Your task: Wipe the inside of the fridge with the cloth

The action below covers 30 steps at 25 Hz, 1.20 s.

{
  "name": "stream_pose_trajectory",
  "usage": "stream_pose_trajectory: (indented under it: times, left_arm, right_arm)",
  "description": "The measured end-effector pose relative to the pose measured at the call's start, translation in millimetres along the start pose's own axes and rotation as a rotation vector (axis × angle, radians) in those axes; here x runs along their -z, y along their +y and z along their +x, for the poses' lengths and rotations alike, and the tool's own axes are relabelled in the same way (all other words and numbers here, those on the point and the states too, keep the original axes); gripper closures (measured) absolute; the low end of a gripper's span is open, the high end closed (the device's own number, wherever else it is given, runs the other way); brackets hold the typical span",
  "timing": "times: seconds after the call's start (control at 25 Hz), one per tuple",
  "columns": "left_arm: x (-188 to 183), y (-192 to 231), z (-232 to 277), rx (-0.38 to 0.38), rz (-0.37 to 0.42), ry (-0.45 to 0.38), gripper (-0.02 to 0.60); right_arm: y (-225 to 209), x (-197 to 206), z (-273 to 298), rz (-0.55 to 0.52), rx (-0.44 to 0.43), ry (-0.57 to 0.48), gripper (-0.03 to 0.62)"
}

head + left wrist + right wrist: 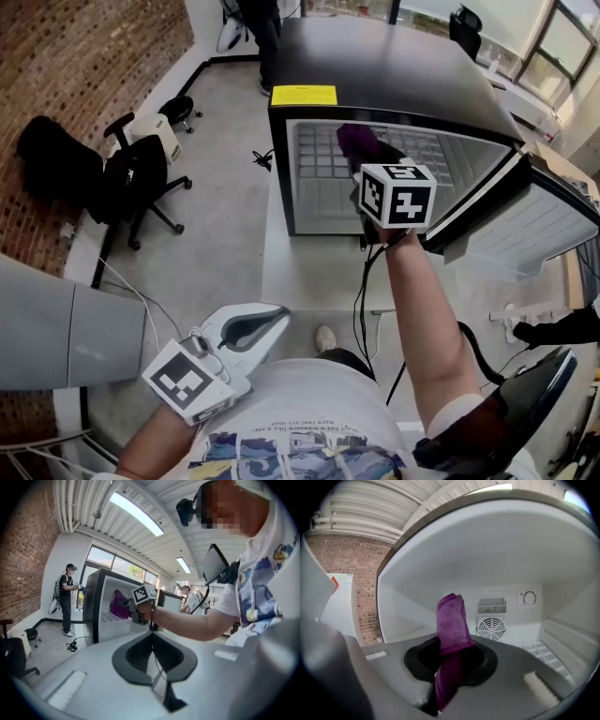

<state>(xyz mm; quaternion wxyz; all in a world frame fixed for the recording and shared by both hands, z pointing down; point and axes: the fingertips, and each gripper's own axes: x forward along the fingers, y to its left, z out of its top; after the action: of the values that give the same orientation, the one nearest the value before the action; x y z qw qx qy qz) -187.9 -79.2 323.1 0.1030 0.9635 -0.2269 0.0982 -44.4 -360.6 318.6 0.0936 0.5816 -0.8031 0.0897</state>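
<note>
Right gripper (451, 670) clamps the purple terry cloth (451, 620), which juts straight ahead of its jaws toward the white back wall (555, 609) of the black fridge (394, 66), not touching it. Left gripper (152, 660), jaws together and empty, hangs well behind.

The fridge (394, 66) is looked down on steeply from the head camera and is placed in the upper middle of that frame. It is seen from well back, at middle left, in the left gripper view, while the right gripper view is taken close at its opening, faced toward the back wall (506, 585). The fridge's inside and the cloth (452, 620) are shared by all three.
</note>
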Motion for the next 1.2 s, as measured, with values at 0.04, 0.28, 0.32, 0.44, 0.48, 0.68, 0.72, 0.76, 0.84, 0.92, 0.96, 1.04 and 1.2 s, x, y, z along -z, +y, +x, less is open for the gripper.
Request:
stream_pose_trajectory:
  times: [0.04,0.28,0.32,0.44,0.48,0.68,0.72,0.76,0.84,0.92,0.96,1.04,1.2]
  left_arm:
    - [0.0,-1.4,4.5,0.014,0.005,0.002,0.575]
    - [-8.3,-13.9,36.0,0.098,0.021,-0.004,0.575]
    - [-13.2,-17.8,41.8,0.111,0.006,-0.01,0.575]
    - [-20.2,-24.9,57.3,0.151,-0.008,-0.014,0.575]
    - [-20.9,-25.8,61.3,0.159,-0.005,-0.012,0.575]
    - [-22.9,-29.2,71.9,0.174,0.011,-0.003,0.575]
    - [-23.0,-29.4,72.3,0.173,0.011,-0.001,0.575]
    - [-22.8,-28.7,72.1,0.169,0.009,0.001,0.575]
    - [-21.6,-25.5,70.3,0.154,0.001,0.005,0.575]
    - [-19.6,-22.7,66.7,0.139,-0.005,0.01,0.575]
    - [-18.5,-22.0,64.4,0.132,-0.007,0.013,0.575]
    - [-16.6,-20.9,59.3,0.119,-0.014,0.014,0.575]
    - [-8.8,-15.1,47.7,0.085,-0.015,0.018,0.575]
  right_arm:
    - [-12.5,-3.2,-7.4,-0.004,0.027,-0.008,0.54]
    - [-97.5,-6.3,-49.3,-0.031,0.197,-0.011,0.54]
    - [-111.2,-4.1,-56.0,-0.037,0.225,-0.004,0.54]
    - [-147.0,3.7,-75.0,-0.073,0.307,0.026,0.54]
    - [-154.8,8.1,-78.2,-0.087,0.326,0.041,0.54]
    - [-163.1,47.9,-72.5,-0.094,0.329,0.132,0.54]
    - [-160.4,54.3,-70.2,-0.088,0.32,0.14,0.54]
    - [-156.4,58.7,-67.6,-0.084,0.31,0.144,0.54]
    - [-145.9,63.7,-60.7,-0.079,0.285,0.145,0.54]
    - [-134.3,66.8,-53.2,-0.069,0.259,0.144,0.54]
    - [-128.5,67.6,-49.9,-0.064,0.247,0.143,0.54]
    - [-117.1,68.3,-44.2,-0.062,0.225,0.143,0.54]
    - [-93.7,68.9,-34.3,-0.066,0.181,0.141,0.54]
